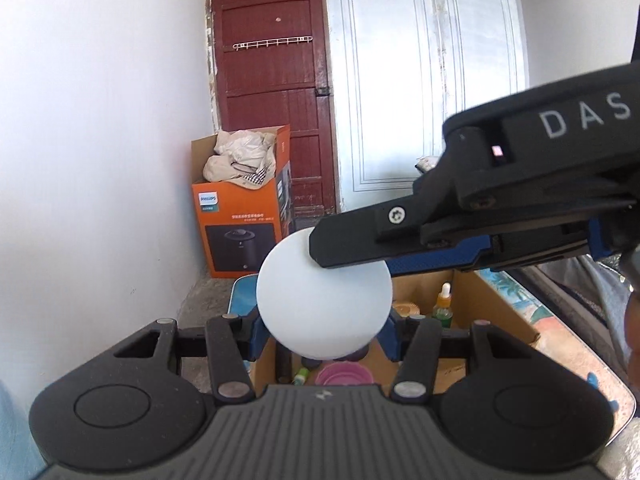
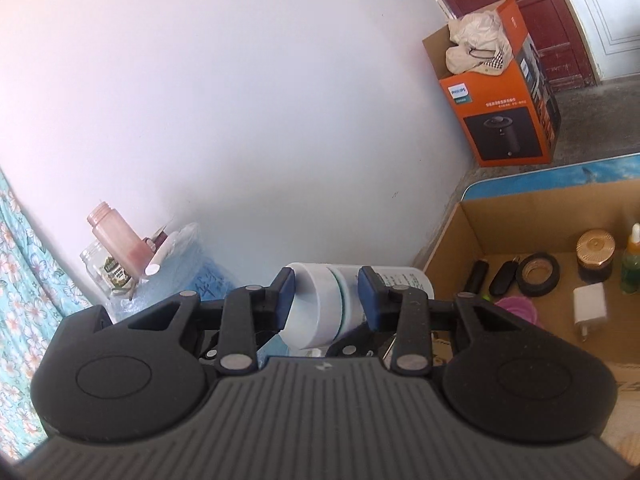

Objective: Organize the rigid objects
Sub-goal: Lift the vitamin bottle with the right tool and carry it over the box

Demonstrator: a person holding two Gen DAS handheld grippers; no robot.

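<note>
A white plastic bottle (image 1: 324, 304) with a green ring is held in the air above an open cardboard box (image 1: 496, 304). My left gripper (image 1: 325, 336) is shut on it, with a blue pad on each side of its round end. My right gripper (image 1: 332, 256) comes in from the right and clamps the bottle's far end. In the right wrist view the bottle (image 2: 320, 304) lies sideways, and my right gripper (image 2: 327, 300) is shut on it near the cap. The box (image 2: 520, 220) holds a tape roll (image 2: 538, 274), a gold-lidded jar (image 2: 595, 254), a dropper bottle (image 2: 632, 264), a white charger (image 2: 590, 306) and a pink lid (image 2: 518, 308).
An orange appliance box (image 1: 240, 232) stuffed with bags stands on the floor by a red door (image 1: 272, 40). The cardboard box rests on a blue patterned table (image 2: 560, 176). At the left wall a pink bottle (image 2: 120, 244) and a glass jar (image 2: 102, 270) sit on a wrapped blue bundle.
</note>
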